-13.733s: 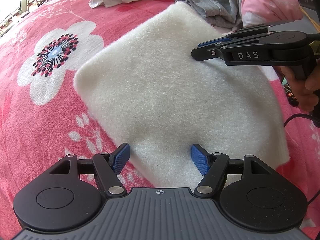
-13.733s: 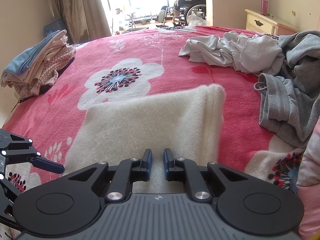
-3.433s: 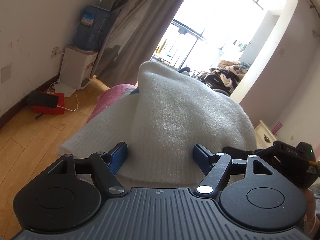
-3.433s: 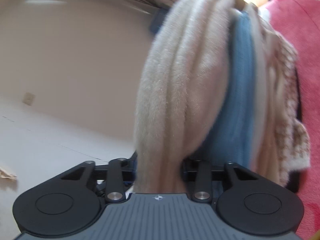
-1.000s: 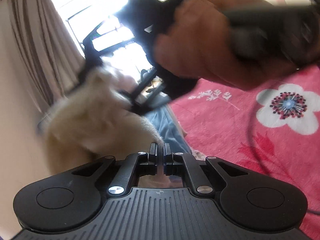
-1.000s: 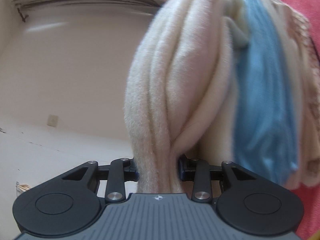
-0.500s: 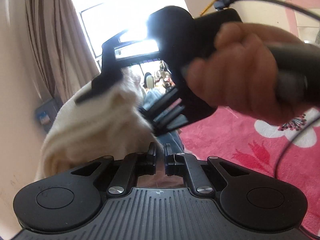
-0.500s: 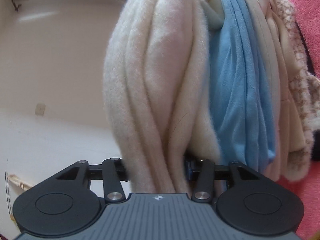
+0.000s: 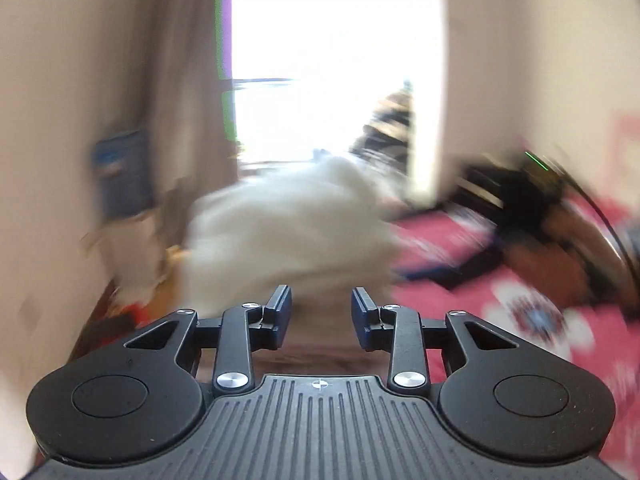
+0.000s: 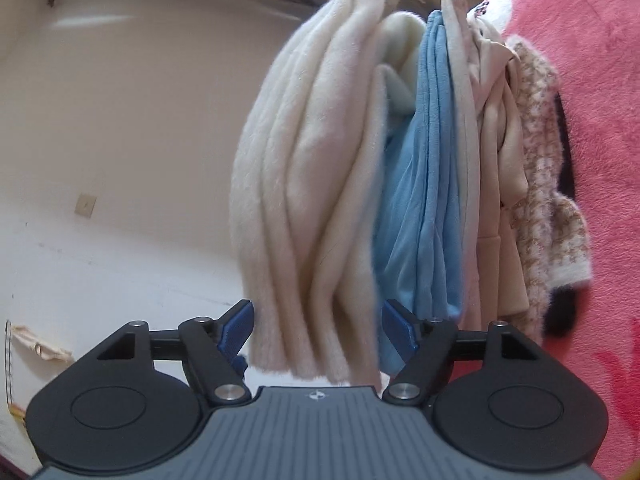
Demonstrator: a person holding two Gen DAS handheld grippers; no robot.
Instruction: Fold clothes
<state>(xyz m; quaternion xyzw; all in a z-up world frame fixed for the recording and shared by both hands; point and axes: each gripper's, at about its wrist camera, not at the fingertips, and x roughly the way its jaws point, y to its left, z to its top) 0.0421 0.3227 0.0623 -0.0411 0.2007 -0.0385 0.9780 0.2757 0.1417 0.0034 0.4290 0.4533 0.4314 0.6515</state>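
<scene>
A folded, fluffy cream-white garment [image 10: 320, 184] lies against a stack of folded clothes: a light blue garment [image 10: 424, 200], then beige and brown-checked pieces, on a pink floral bedspread [image 10: 600, 120]. The right gripper [image 10: 318, 326] is opening, the cream fabric between its blue pads but not pinched. The left gripper [image 9: 321, 314] is opening on nothing, the pile blurred beyond it.

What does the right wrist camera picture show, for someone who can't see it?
A folded fluffy cream garment sits between the right gripper, whose jaws are opening. Beside it lie folded blue, beige and checked clothes on a pink bedspread.
</scene>
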